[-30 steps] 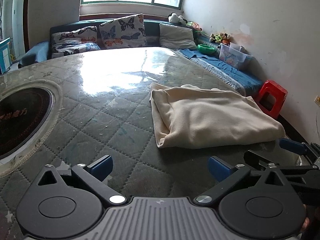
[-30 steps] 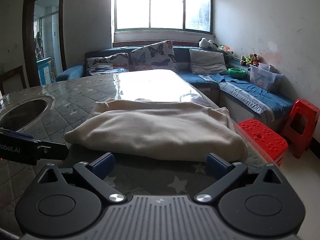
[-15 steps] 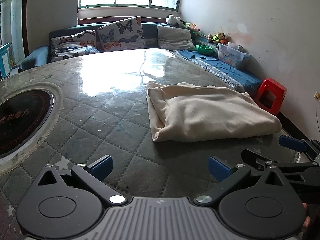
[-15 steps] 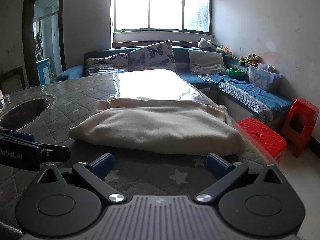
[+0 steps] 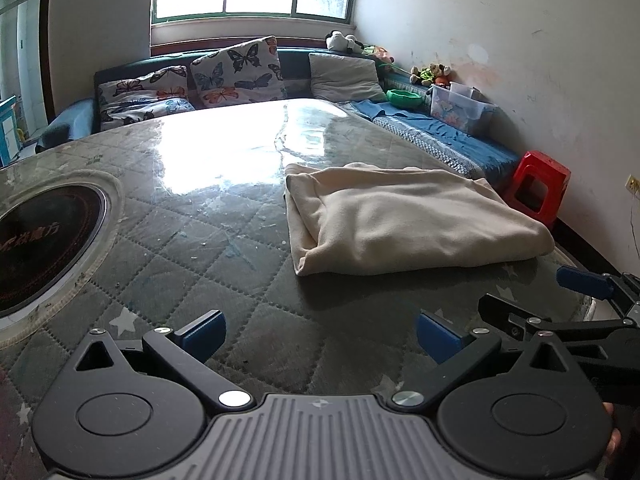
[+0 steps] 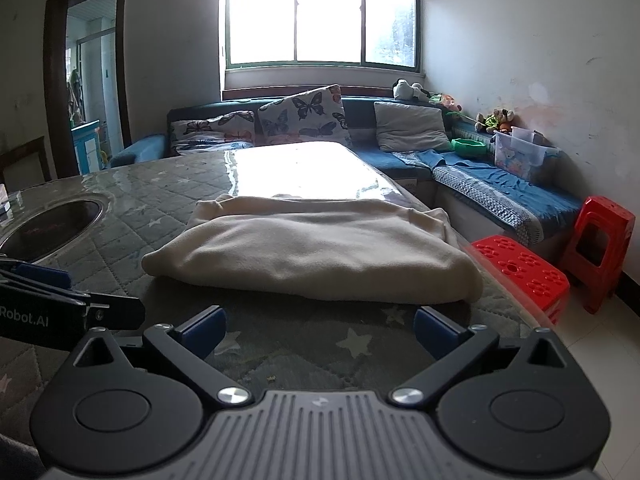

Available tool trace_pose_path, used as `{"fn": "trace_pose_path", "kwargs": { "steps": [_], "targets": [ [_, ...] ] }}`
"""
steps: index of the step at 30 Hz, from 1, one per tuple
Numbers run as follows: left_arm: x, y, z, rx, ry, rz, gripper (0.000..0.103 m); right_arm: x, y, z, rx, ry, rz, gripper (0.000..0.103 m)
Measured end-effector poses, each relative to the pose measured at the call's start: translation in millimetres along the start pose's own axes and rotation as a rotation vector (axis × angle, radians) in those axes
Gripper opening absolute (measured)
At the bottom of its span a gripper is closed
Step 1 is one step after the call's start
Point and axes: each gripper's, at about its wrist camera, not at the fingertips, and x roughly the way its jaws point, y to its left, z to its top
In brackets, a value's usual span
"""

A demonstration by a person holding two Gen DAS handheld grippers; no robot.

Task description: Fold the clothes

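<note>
- Cream fleece garment (image 5: pixel 404 220), folded on quilted table (image 5: pixel 168 248): soft, light, limp; w/ thick edges.
- Left gripper (image 5: pixel 320 330), right gripper (image 6: pixel 320 328): both wide, empty, near garment's front edge.
- You'd pinch corners, not mid-panel.

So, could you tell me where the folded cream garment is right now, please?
The folded cream garment lies on the quilted table near its right edge, ahead of both open tools; the round dark inset is far to its left, the red stools just beyond that edge.

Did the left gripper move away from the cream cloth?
Yes. The left gripper backed off: the cream cloth sits farther from its fingers, higher in the left wrist view.
</note>
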Motion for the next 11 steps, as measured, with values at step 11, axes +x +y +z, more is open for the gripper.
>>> {"fn": "trace_pose_path", "kwargs": {
  "steps": [11],
  "targets": [
    [-5.0, -4.6, -1.3, 0.013, -0.011, 0.016, 0.103, -4.5, 0.6, -3.1, 0.002, -0.010, -0.005, 0.103]
  ]
}}
